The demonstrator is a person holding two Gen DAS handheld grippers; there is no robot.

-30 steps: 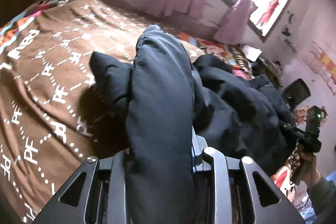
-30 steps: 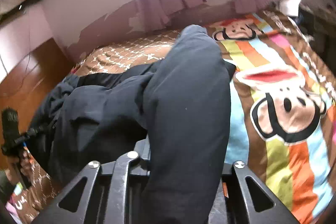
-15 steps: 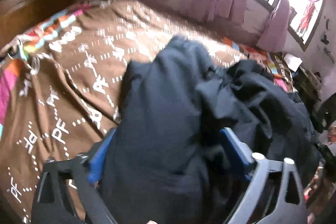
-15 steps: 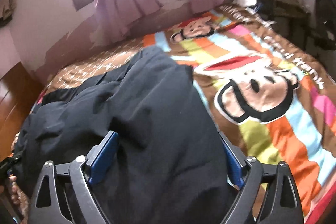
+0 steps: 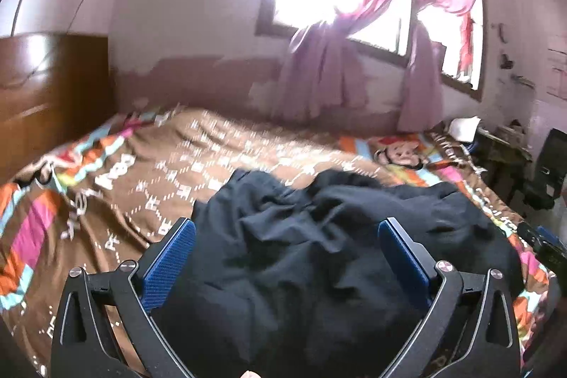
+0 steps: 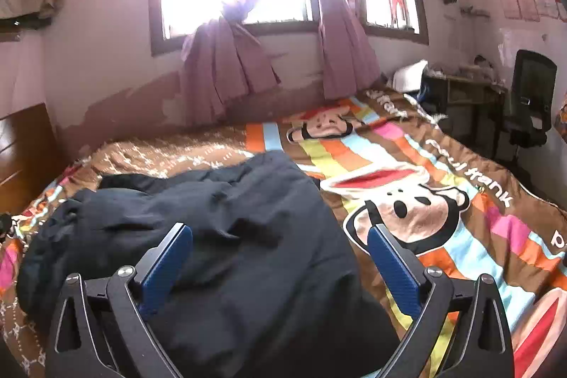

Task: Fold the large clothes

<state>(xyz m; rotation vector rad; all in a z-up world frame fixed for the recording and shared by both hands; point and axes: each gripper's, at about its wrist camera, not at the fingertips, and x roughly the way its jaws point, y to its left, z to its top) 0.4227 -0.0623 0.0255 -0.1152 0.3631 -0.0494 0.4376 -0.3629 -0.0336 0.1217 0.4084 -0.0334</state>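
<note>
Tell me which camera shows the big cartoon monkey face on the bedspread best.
The right wrist view: the monkey face lies whole and sharp beside the dark garment. The left wrist view shows only a smaller, blurred monkey print far off near the curtains; the big face isn't visible there.

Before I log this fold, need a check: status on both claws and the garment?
Left claw and right claw just opened, both empty. Dark garment lies bunched on the bedspread, pads clear of it. Nothing in the way.
</note>
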